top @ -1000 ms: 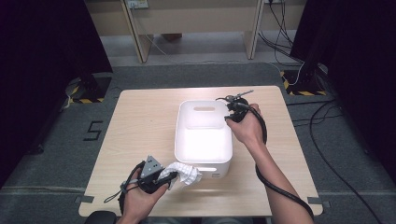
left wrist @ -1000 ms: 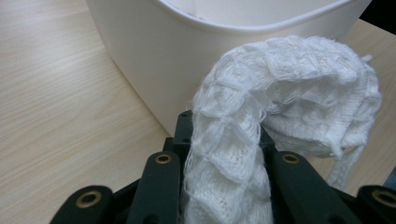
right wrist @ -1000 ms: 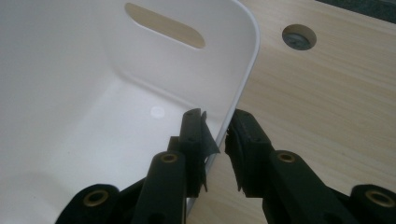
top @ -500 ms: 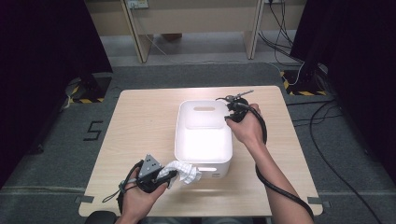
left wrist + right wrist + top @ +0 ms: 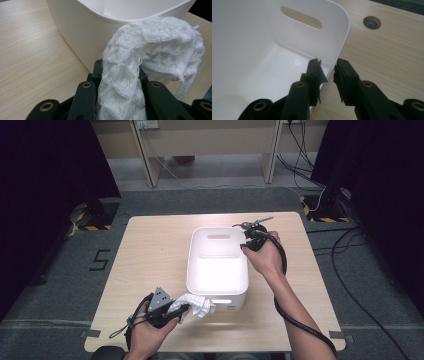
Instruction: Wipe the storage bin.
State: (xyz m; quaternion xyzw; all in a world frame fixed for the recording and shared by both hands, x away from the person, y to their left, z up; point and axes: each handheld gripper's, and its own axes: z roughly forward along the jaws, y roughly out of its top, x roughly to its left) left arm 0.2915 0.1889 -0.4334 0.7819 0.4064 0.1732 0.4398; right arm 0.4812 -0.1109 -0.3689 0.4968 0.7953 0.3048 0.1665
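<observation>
White knit cloth [image 5: 140, 65] clamped in left tool [image 5: 172, 310]; right tool [image 5: 328, 72] loosening, straddling bin rim [image 5: 344, 32].

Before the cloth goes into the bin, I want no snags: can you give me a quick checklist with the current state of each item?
1. White knitted cloth clamped in the left gripper: ok.
2. White bin free of other items inside: ok.
3. Right gripper steadying the bin: not ok; its jaws straddle the rim with a gap on the outer side, and they have just been opening.
4. Cloth clear of the bin wall: cannot tell; it hangs right beside the near corner.
5. Bin fully on the table: ok.
</observation>
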